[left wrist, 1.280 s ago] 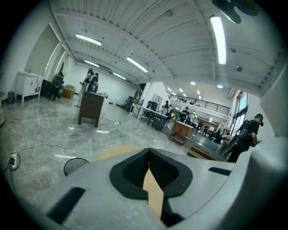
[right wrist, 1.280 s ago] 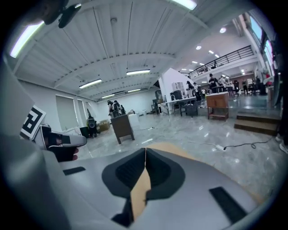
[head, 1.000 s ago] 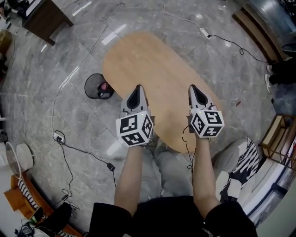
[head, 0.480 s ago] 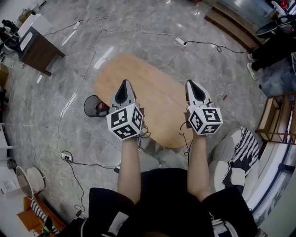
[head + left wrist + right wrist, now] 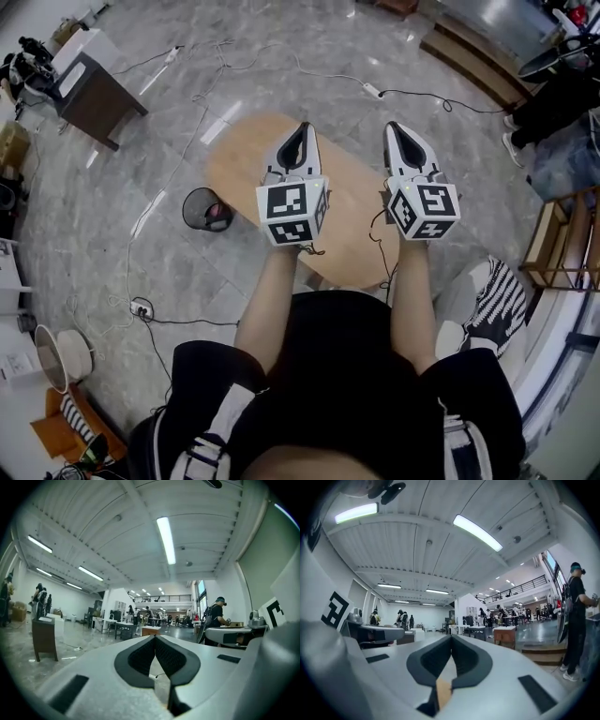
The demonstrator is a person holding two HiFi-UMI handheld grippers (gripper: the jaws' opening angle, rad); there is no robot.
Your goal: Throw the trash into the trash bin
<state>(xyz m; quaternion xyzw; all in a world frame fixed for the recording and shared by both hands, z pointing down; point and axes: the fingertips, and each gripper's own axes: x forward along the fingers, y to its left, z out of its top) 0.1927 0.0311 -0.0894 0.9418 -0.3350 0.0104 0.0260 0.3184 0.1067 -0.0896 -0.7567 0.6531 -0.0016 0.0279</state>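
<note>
A black mesh trash bin (image 5: 199, 202) stands on the marble floor left of the oval wooden table (image 5: 244, 150), with a pinkish-red piece of trash (image 5: 217, 213) inside it. My left gripper (image 5: 302, 128) and right gripper (image 5: 393, 127) are held side by side, high above the table and pointing level. In the left gripper view the left gripper (image 5: 154, 637) has its jaw tips touching with nothing between them. The right gripper (image 5: 451, 637) in its own view is also shut and empty. Both gripper views look out across a large hall, not at the bin.
A dark side table (image 5: 94, 98) stands at the upper left. Cables and a power strip (image 5: 141, 307) lie on the floor at left. A striped cushion (image 5: 492, 309) and a wooden shelf (image 5: 553, 244) are at the right. A person (image 5: 576, 620) stands nearby on the right.
Both grippers have risen well above the table as the person stood up, so floor and table look farther away. The left gripper rolled more upright. Both stayed shut.
</note>
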